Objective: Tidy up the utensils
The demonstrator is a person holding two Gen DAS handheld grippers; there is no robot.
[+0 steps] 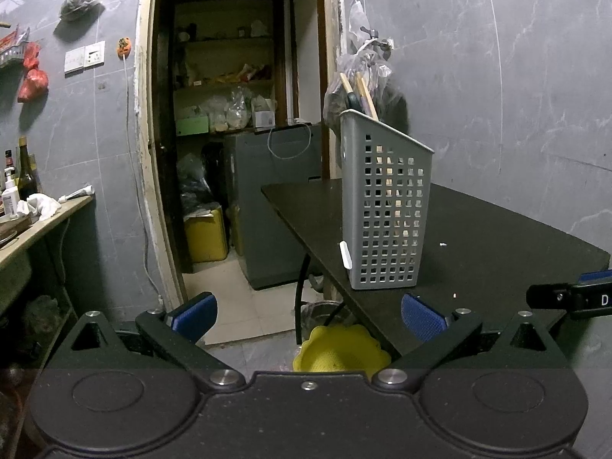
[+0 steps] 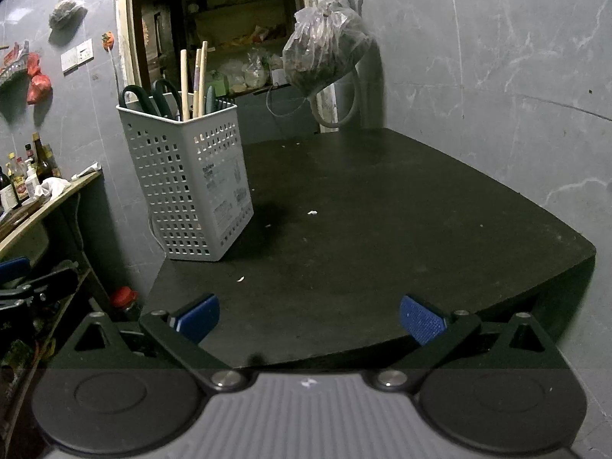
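- Left of centre in my right wrist view, the grey utensil basket stands upright on the dark worktop, holding scissors and chopsticks.
- My right gripper is spread wide, empty.
- My left gripper likewise gapes, empty.

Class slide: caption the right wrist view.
Open right gripper faces a black table with a utensil basket.

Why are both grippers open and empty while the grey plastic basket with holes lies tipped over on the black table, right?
Not quite: the grey plastic basket with holes stands upright on the black table, as the right wrist view shows. The left gripper and right gripper are indeed open and empty.
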